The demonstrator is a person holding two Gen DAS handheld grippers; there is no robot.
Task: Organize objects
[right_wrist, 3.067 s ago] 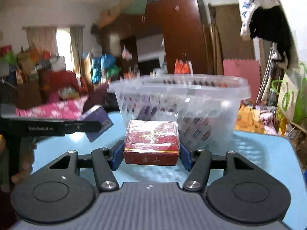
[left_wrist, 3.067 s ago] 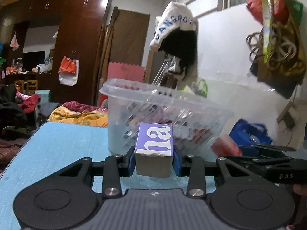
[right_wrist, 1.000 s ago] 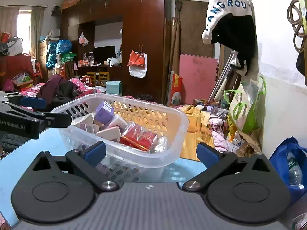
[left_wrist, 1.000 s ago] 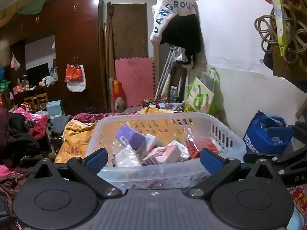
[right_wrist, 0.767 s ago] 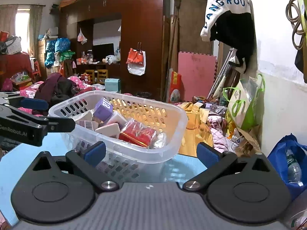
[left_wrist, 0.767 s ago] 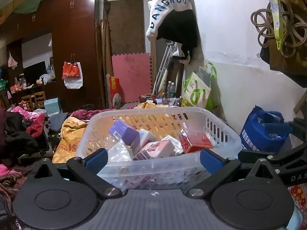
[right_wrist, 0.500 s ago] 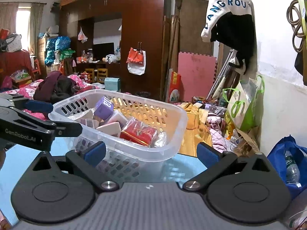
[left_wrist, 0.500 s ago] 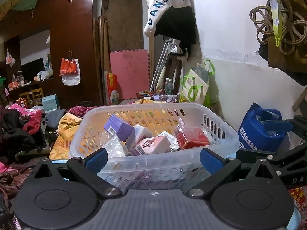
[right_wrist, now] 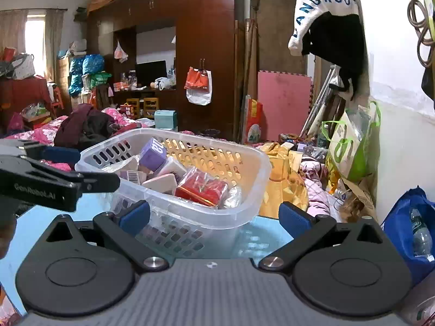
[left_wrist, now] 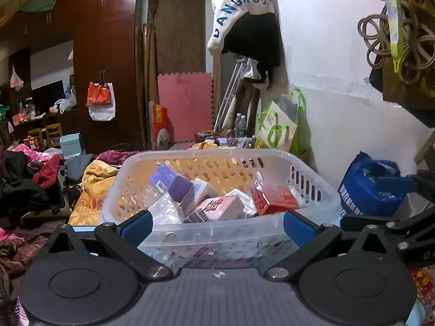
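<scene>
Left gripper: we note its blue-padded fingers spread wide with nothing between them. Right gripper: likewise spread and empty. Just ahead of both we see the translucent white slotted plastic basket standing on the light blue tabletop. Inside it we log a purple cardboard box tilted toward the left side, a pink barcoded box near the middle, and a red cellophane-wrapped box to the right.
</scene>
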